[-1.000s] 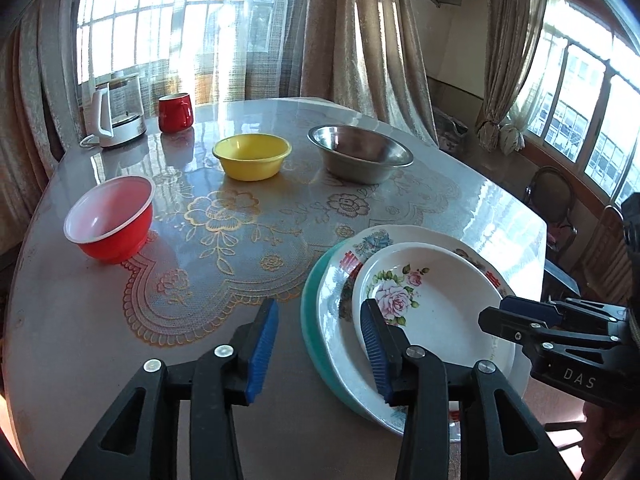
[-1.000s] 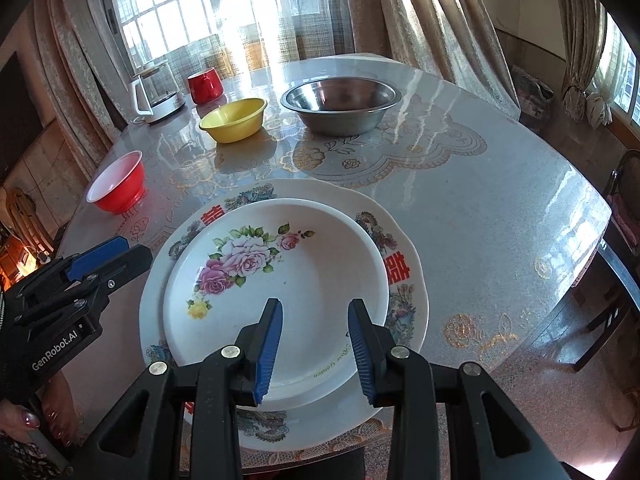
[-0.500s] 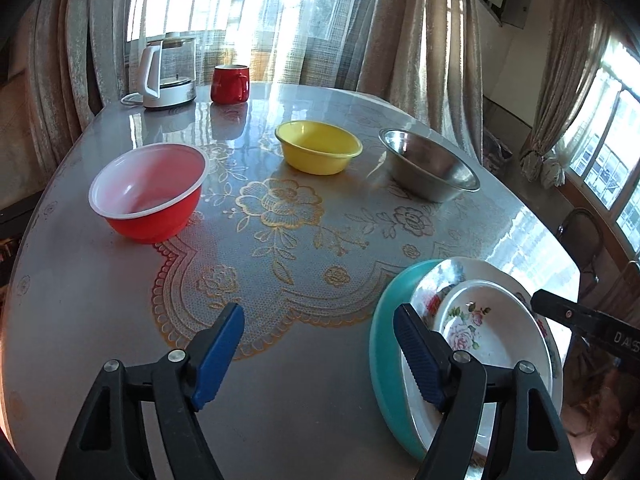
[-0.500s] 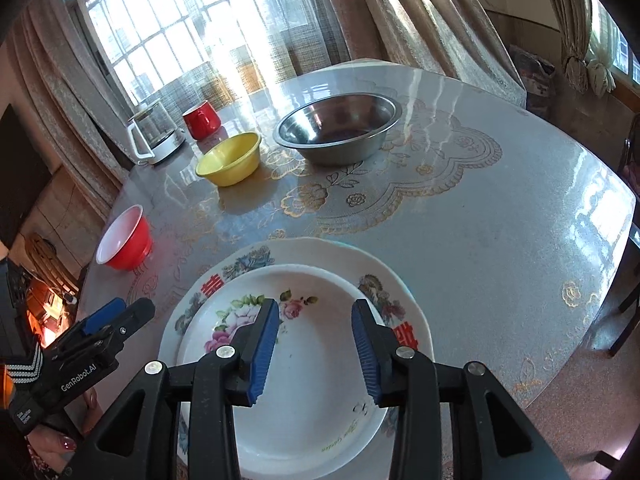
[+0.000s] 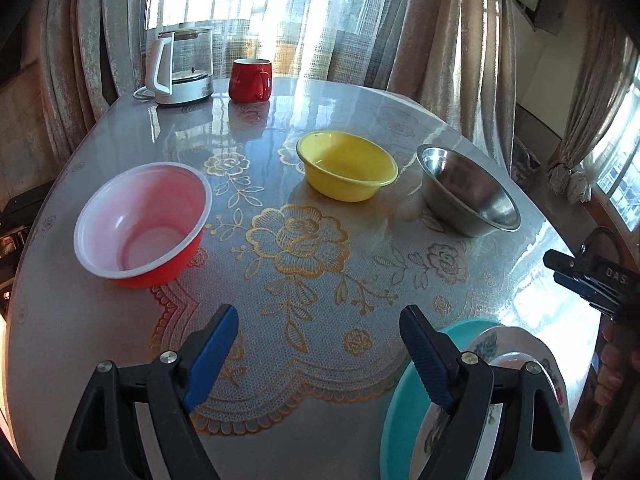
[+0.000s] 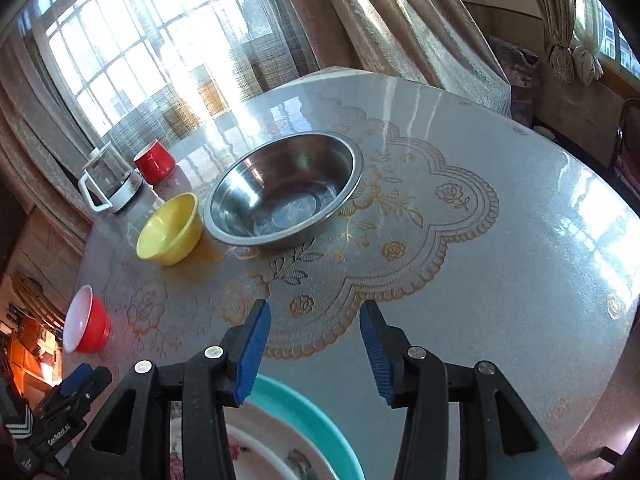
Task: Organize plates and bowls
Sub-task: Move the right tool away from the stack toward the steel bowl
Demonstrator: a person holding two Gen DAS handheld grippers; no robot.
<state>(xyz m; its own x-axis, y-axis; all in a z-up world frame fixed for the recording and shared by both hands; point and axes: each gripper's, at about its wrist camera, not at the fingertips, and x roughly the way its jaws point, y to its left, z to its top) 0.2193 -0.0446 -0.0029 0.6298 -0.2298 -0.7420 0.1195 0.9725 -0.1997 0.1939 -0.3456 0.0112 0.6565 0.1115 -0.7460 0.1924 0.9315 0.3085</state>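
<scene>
Bowls sit apart across the round table (image 5: 100, 360): the red plastic bowl (image 5: 142, 224) on the near left, the yellow bowl (image 5: 347, 171) farther back in the middle, and the stainless steel bowl (image 5: 466, 196) to the right of it, just beside it but not touching. The plates are stacked at the near right edge, a teal plate (image 5: 404, 396) at the bottom, a floral plate (image 5: 532, 354) on it, and a smaller one on top that I can barely see.

My left gripper (image 5: 320, 356) hangs wide open over the lace-pattern tablecloth, holding nothing. My right gripper (image 6: 316, 354) is open too, and empty, above the far rim of the plate stack and aimed toward the steel bowl.

I judge the red bowl light and a little flexible, so a pinch across its rim should do. The yellow one looks stiffer. The steel bowl is rigid and likely slippery, and on this glossy tabletop it may skate if I nudge it; I would bite its rolled lip firmly. The plates look ceramic and breakable, so nesting should be gentle.

A kettle (image 5: 180, 68) and red mug (image 5: 250, 80) stand at the far edge.
</scene>
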